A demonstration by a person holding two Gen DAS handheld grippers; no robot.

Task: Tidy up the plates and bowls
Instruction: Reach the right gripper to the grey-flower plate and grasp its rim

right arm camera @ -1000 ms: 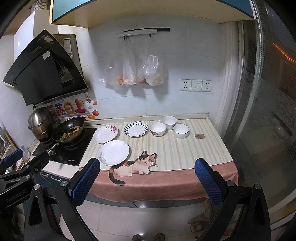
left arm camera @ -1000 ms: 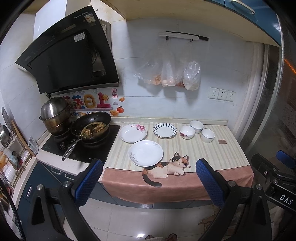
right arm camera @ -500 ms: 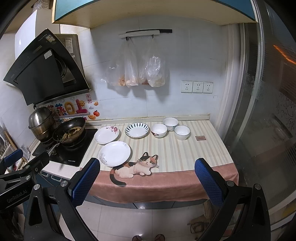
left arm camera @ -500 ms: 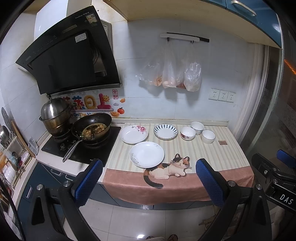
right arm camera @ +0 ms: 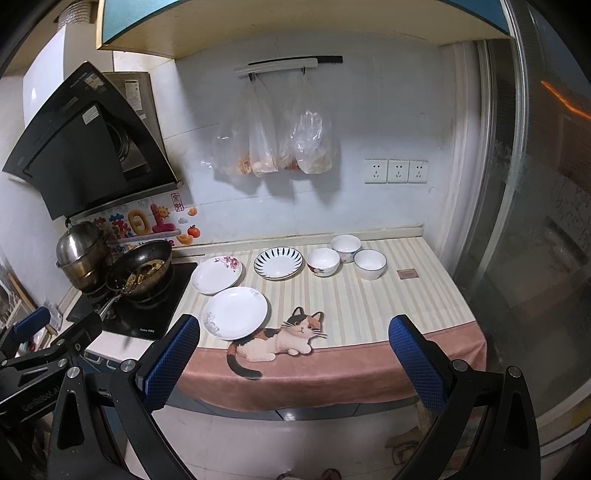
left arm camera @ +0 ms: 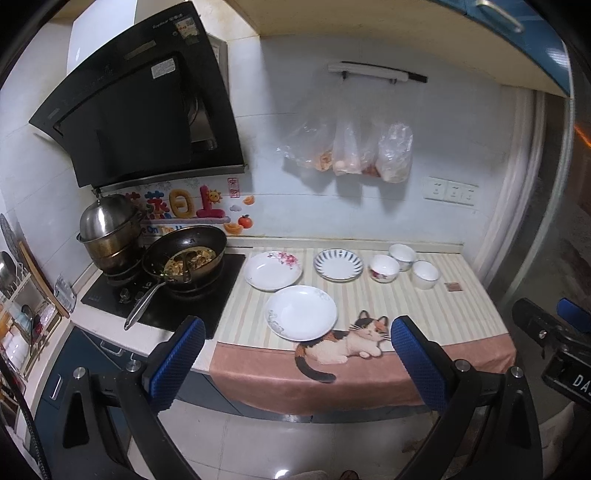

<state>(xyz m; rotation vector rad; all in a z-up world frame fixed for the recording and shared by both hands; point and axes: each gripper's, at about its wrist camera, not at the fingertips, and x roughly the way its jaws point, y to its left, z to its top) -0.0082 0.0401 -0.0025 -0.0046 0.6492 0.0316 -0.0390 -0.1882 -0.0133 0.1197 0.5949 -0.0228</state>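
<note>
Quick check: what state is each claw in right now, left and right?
Left claw: open, holding nothing.
Right claw: open, holding nothing.

White tiled wall (right arm camera: 369, 206) carries three sockets (right arm camera: 396, 171) and a black range hood (left arm camera: 147, 122) (slanted over the hob). Blue cabinets (left arm camera: 517, 22) hang above; pale floor tiles (right arm camera: 258, 443) lie below the counter.

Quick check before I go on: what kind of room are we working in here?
A home kitchen, by the look of it. A range hood hangs over a stove with a wok of food on it, and plates and bowls sit on the striped counter. Both grippers, left and right, are open.
</note>
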